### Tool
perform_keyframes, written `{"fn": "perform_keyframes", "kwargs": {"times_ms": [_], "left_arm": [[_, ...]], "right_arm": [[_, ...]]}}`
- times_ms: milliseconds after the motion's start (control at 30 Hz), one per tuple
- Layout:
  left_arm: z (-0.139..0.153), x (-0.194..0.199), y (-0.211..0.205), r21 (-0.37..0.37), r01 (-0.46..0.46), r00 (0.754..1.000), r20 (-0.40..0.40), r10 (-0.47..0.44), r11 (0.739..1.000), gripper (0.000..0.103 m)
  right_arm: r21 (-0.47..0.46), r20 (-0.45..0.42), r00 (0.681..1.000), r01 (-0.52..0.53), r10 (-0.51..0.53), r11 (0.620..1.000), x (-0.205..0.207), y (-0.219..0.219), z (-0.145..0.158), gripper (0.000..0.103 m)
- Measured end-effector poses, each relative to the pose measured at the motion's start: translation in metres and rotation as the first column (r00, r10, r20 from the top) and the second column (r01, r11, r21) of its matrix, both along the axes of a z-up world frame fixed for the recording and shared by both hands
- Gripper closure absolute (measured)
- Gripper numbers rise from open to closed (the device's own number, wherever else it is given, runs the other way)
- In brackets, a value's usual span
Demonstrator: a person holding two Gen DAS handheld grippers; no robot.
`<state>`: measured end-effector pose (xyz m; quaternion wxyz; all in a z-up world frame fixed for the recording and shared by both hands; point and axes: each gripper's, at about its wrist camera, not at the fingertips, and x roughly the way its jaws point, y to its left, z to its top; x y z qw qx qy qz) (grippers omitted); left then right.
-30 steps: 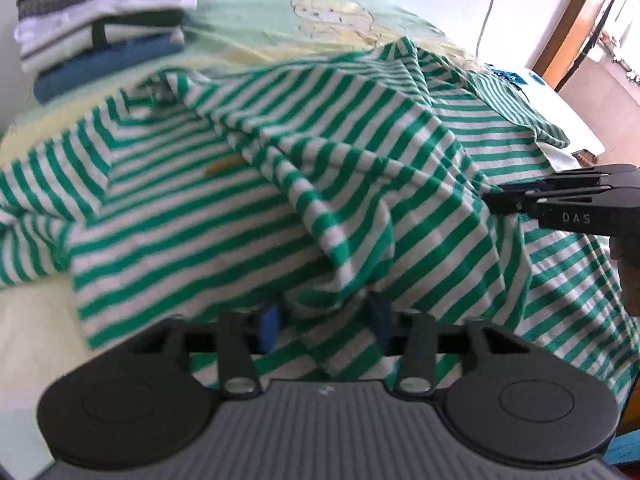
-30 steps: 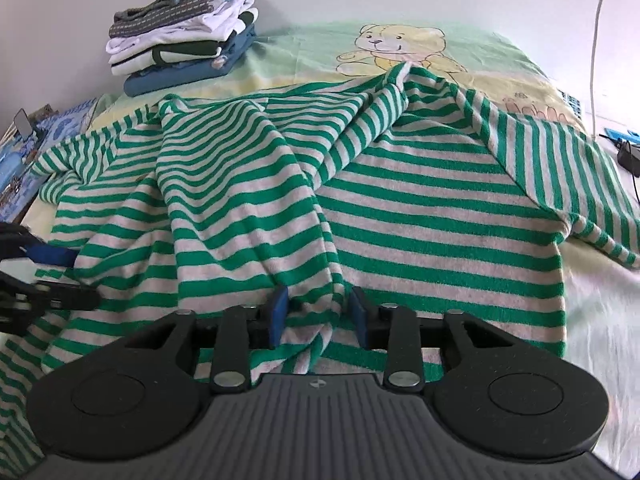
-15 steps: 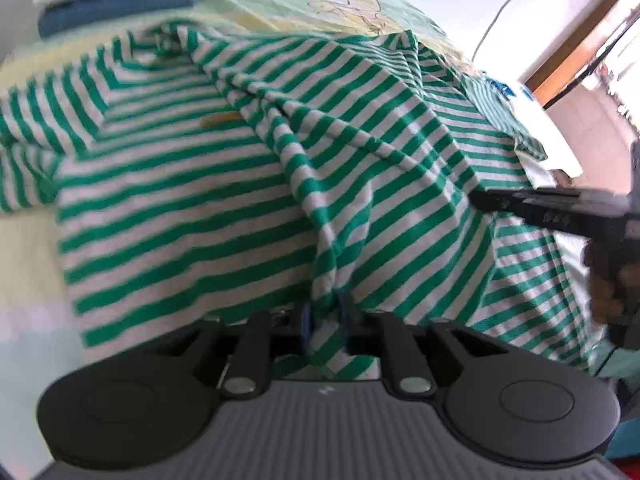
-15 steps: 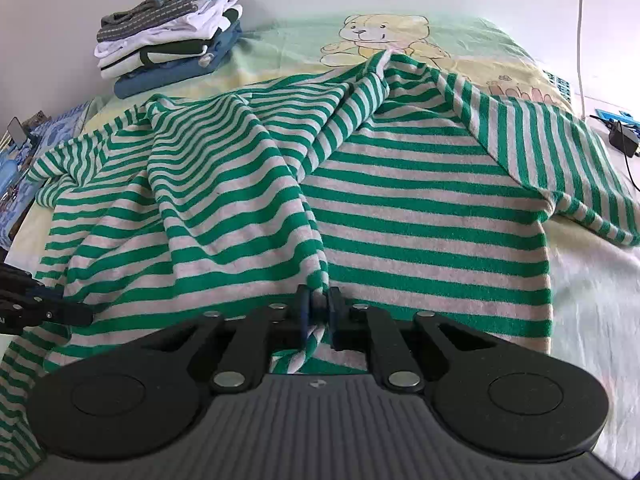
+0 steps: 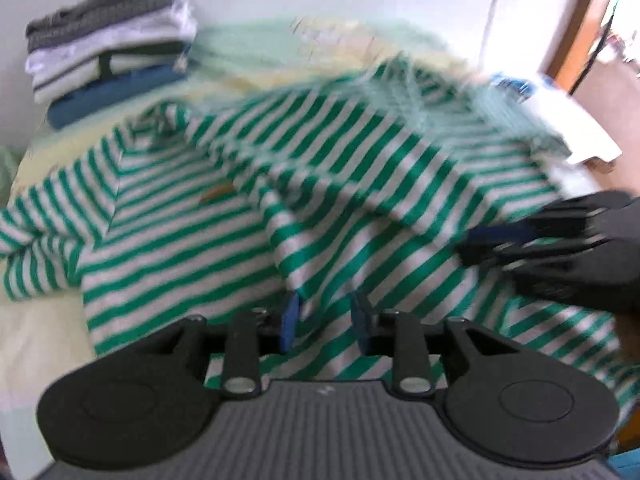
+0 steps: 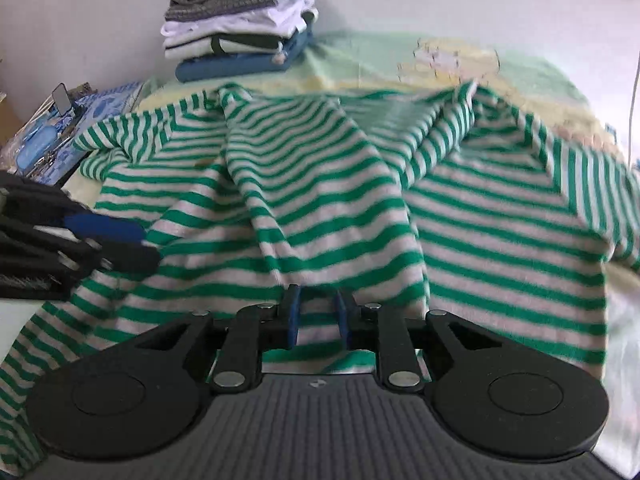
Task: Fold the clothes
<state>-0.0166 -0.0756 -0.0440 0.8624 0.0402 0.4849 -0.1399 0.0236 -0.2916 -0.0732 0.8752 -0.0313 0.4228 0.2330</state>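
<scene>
Just been opening at the right tool (image 6: 316, 312), striped shirt (image 6: 320, 208) slack between its jaws on the bed (image 6: 360, 56); narrowed yet unclamped at the left tool (image 5: 324, 316); could drop the raised fold crooked through so loose a hold.

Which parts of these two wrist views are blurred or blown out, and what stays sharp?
Left wrist: striped shirt and folded stack smeared by motion blur, right gripper too; doorway at right overexposed; left gripper sharp. Right wrist: milder blur on the bear blanket, fisheye bending at edges.
</scene>
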Motion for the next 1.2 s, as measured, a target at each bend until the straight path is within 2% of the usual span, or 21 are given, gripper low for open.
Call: {"fn": "perform_keyframes", "kwargs": {"times_ms": [67,100,200,267,367,433,500,567,633,667,833,900,933,1000,1100,1200], "left_arm": [[-0.010,-0.002,0.009,-0.001,-0.032,0.999,-0.021,0.032,0.999,0.063],[-0.011,-0.003,0.013,-0.011,-0.042,0.999,-0.020,0.041,0.999,0.062],[-0.007,0.002,0.012,-0.014,-0.041,0.999,-0.029,0.040,0.999,0.062],[0.002,0.006,0.008,-0.010,-0.023,1.000,-0.010,0.023,1.000,0.071],[0.017,0.021,0.000,0.017,0.004,0.999,0.040,-0.004,1.000,0.062],[0.023,0.036,-0.002,0.033,0.003,0.998,0.069,-0.005,0.999,0.063],[0.028,0.053,-0.004,0.047,-0.008,0.995,0.096,0.004,0.999,0.063],[0.026,0.074,-0.002,0.073,-0.036,0.992,0.125,0.026,0.997,0.058],[0.020,0.098,0.003,0.107,-0.077,0.986,0.156,0.060,0.991,0.060],[0.015,0.112,0.010,0.124,-0.113,0.982,0.166,0.091,0.986,0.065],[-0.007,0.168,0.041,0.104,-0.224,0.970,0.125,0.210,0.969,0.067],[-0.015,0.184,0.049,0.106,-0.260,0.962,0.116,0.247,0.960,0.067],[-0.018,0.190,0.052,0.096,-0.270,0.959,0.114,0.259,0.958,0.063],[-0.020,0.198,0.056,0.075,-0.281,0.956,0.108,0.272,0.957,0.061],[-0.024,0.209,0.057,0.060,-0.284,0.954,0.116,0.276,0.957,0.056],[-0.025,0.219,0.057,0.051,-0.294,0.949,0.130,0.286,0.954,0.051]], "right_arm": [[-0.002,-0.001,1.000,0.012,-0.012,1.000,-0.003,-0.010,-0.001,0.081],[0.003,0.001,1.000,0.024,-0.024,1.000,-0.004,-0.015,-0.001,0.081],[0.019,-0.009,0.999,0.048,-0.048,0.999,-0.006,-0.021,-0.001,0.082],[0.005,-0.007,0.999,0.041,-0.041,0.999,-0.005,-0.017,0.001,0.081],[0.020,-0.006,0.999,0.034,-0.034,0.999,0.000,-0.019,0.005,0.080],[0.033,0.013,0.999,0.049,-0.049,0.998,0.009,-0.025,0.012,0.079],[0.034,0.045,0.996,0.078,-0.080,0.996,0.020,-0.034,0.021,0.077],[0.033,0.072,0.990,0.121,-0.123,0.992,0.036,-0.045,0.029,0.075],[0.040,0.081,0.986,0.141,-0.144,0.989,0.054,-0.050,0.034,0.075],[0.045,0.088,0.986,0.138,-0.141,0.989,0.062,-0.049,0.035,0.075],[0.047,0.144,0.987,0.063,-0.069,0.997,0.105,-0.025,0.039,0.075],[0.034,0.138,0.989,0.040,-0.044,0.999,0.123,-0.011,0.036,0.075],[0.024,0.127,0.991,0.034,-0.037,0.999,0.133,-0.006,0.032,0.076],[-0.002,0.101,0.994,0.033,-0.033,0.999,0.151,0.002,0.023,0.076],[-0.037,0.085,0.991,0.103,-0.100,0.994,0.182,-0.006,0.012,0.080],[-0.008,0.057,0.984,0.170,-0.169,0.985,0.208,-0.017,0.008,0.082]]}}
